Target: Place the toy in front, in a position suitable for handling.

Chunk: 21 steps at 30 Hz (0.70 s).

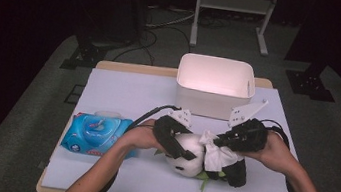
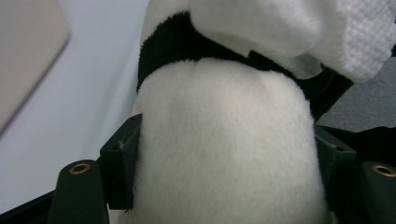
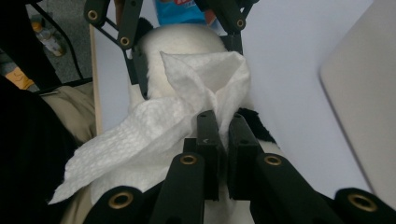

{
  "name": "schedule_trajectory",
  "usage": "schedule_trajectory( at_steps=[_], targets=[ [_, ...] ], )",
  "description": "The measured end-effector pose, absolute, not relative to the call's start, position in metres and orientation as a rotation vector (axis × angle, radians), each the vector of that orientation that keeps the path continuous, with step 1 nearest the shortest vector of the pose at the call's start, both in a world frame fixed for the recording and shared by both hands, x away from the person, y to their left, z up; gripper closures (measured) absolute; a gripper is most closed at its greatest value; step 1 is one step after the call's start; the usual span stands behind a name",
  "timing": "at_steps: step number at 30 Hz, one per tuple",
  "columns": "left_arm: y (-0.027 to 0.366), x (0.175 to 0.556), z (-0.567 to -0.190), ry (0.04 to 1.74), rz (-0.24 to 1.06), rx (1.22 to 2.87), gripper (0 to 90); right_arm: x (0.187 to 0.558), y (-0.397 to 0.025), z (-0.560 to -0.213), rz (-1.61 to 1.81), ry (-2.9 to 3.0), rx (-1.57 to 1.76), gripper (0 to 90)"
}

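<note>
Lying on its side at the table's (image 1: pixel 124 89) near edge, the panda toy (image 1: pixel 189 155) runs left to right, and your left claw (image 1: pixel 178 152) clamps its white body. Your right claw (image 3: pixel 223 122) pinches a white wipe (image 3: pixel 154 126) against it. The white bin (image 1: pixel 214 84) behind holds nothing; your right gripper view shows the wipe's embossed texture.

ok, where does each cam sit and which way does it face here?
High view: above the person's side, facing forward and down on the table; both forearms, left gripper and right gripper show.
Left gripper view: rides the left gripper, jaws clamped around the panda toy.
Right gripper view: rides the right gripper, jaws pinching the wipe.
Shared: both gripper views show panda toy and wipe.
</note>
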<state>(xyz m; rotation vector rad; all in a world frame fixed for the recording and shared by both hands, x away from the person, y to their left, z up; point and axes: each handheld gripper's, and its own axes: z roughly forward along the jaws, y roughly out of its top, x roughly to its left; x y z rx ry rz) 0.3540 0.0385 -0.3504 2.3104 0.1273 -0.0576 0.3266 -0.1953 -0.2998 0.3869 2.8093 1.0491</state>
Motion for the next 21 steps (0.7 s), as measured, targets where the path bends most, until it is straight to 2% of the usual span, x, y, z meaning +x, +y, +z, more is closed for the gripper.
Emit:
schedule_trajectory(
  at_steps=[6,12,19,21],
  targets=[
    [0.039,0.364,-0.34,0.103,0.039,2.32,27.3,0.345,-0.187,-0.291,1.03,2.794,0.398,84.9],
    [0.043,0.368,-0.349,0.128,0.012,2.304,26.2,0.359,-0.183,-0.296,1.003,2.83,0.424,84.7],
    [0.042,0.361,-0.361,0.166,0.001,2.365,12.8,0.349,-0.194,-0.304,1.012,2.839,0.461,84.6],
    [0.043,0.358,-0.364,0.18,-0.003,2.367,11.3,0.346,-0.198,-0.305,1.021,2.832,0.457,84.6]
  ],
)
